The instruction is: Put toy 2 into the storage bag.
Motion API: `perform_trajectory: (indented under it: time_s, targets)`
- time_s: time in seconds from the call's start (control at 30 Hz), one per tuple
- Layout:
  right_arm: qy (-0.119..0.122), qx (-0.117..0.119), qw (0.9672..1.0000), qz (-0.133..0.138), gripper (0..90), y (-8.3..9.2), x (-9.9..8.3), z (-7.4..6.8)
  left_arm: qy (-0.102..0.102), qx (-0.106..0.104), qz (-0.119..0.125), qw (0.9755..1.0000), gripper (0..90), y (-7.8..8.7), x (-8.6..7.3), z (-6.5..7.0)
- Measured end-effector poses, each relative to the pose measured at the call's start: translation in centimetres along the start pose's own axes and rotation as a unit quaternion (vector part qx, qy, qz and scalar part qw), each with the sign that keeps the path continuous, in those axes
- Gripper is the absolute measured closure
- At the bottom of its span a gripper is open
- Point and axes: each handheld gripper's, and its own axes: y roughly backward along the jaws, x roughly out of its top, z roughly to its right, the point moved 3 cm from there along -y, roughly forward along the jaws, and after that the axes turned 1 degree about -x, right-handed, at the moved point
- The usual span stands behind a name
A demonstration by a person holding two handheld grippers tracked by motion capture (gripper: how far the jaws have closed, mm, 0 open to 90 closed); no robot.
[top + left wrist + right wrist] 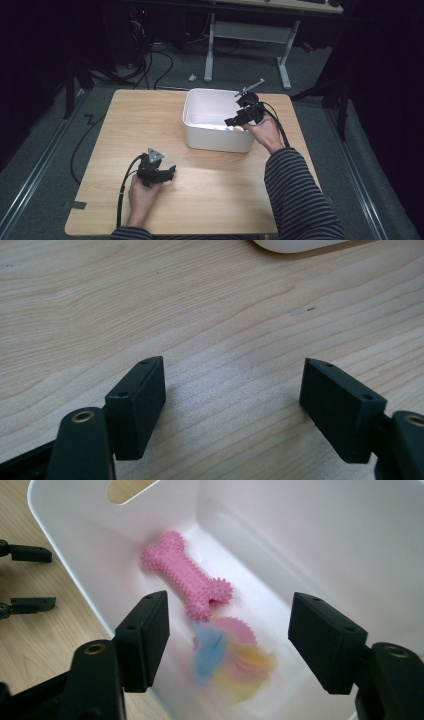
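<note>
While the right gripper (229,121) is hanging over the near right corner of the white bin (218,139), its jaws are standing spread with nothing pinched between them, and in the right gripper view (227,630) they are framing the bin's floor from above. A pink spiked bone toy (186,580) is lying on that floor close to the wall with the cut-out handle, and a pastel toy (230,657) in blue, pink and yellow is showing as a blur just below it, touching or nearly touching the bone's lower end; its exact shape cannot be told. Both toys are sitting apart from the pads. The bin is standing on the far half of the wooden table (210,200), towards its right. The left gripper (171,171) is resting low over the near left part of the table, well apart from the bin, held in the person's left hand (142,196); in the left gripper view (232,390) its jaws are standing wide apart over bare wood, gripping nothing, with the bin's rounded base (295,245) showing at the upper edge
</note>
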Motion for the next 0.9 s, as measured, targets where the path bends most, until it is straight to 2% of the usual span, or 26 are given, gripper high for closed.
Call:
perform_trajectory:
  time_s: [0.1, 0.3, 0.67, 0.9]
  targets:
    - [0.004, -0.008, 0.9999, 0.005, 30.2, 0.4, -0.1, 0.0, 0.0, 0.0, 0.0, 1.0, 26.8, 0.0, 0.0, 0.0]
    - [-0.008, -0.019, 0.9994, 0.028, 30.2, 1.2, -1.1, 0.6, -0.001, 0.001, 0.0, 1.0, 26.8, 0.0, 0.0, 0.0]
    - [-0.018, -0.038, 0.9964, 0.073, 32.0, 4.5, -3.2, 1.3, -0.004, 0.002, -0.002, 1.0, 26.8, 0.0, 0.0, 0.1]
    - [-0.024, -0.047, 0.9933, 0.102, 33.1, 6.5, -5.1, 1.5, -0.004, 0.003, -0.002, 1.0, 26.8, 0.0, 0.0, 0.0]
